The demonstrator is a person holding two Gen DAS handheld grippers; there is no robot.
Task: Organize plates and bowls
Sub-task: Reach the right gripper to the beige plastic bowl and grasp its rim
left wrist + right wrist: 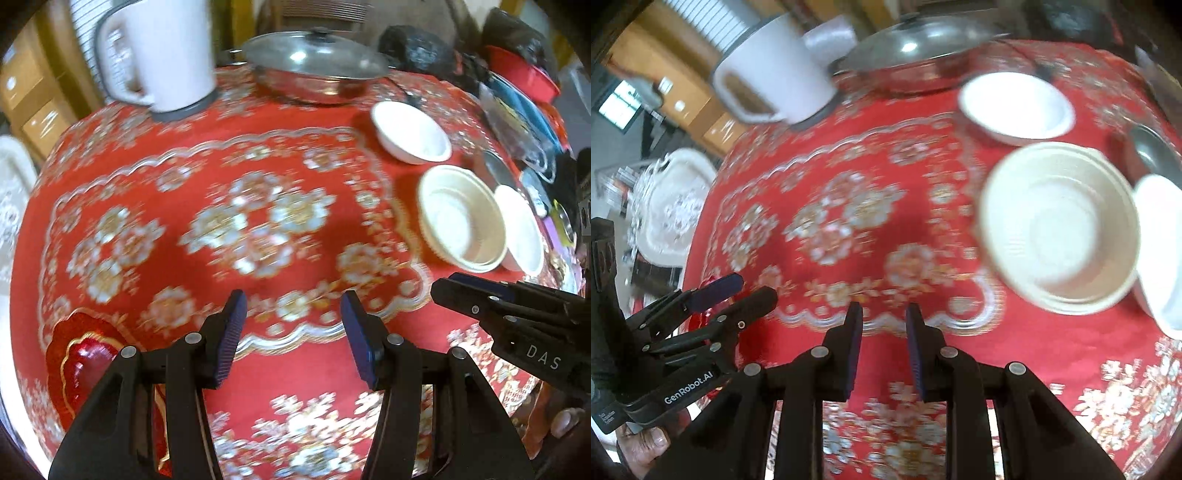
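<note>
A: What lies on the red cloth (229, 147)?

B: A lidded pan (314, 70) and kettle (159, 55) at the back; cream bowl (1060, 225) and two white bowls (1015, 107) to the right, untouched.

A: And the grippers?

B: Left gripper (293, 332) spread, empty; right gripper (882, 350) narrowly apart, empty. Likely the approach step; next, reach right and pinch a bowl rim

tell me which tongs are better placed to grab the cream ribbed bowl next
Probably right: the cream ribbed bowl sits just ahead-right of the empty right tongs; the empty left tongs are farther away.
</note>
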